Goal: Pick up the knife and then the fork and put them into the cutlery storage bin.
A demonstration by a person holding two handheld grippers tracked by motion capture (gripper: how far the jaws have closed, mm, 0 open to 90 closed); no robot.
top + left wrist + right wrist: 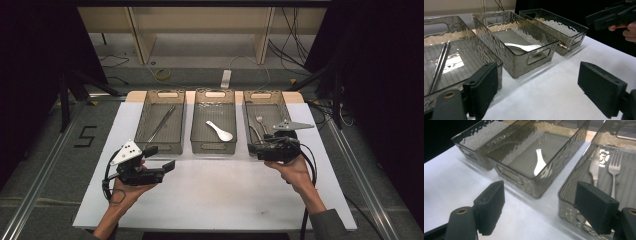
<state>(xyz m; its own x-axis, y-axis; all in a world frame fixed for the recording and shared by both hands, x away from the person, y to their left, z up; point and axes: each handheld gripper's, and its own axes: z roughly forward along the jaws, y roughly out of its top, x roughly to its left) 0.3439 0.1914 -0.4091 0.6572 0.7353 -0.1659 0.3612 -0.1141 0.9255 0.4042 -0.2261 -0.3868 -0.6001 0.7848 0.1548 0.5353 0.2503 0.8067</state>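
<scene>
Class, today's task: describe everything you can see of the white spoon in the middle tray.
The white spoon is a short soup-style spoon, glossy like ceramic or plastic, with a rounded bowl and a flat tapering handle. It lies flat on the ribbed floor of the middle tray, a smoky see-through bin with cut-out handles, slanted across it with its bowl toward the person. It is alone in the tray, apart from the walls; neither gripper touches it.
</scene>
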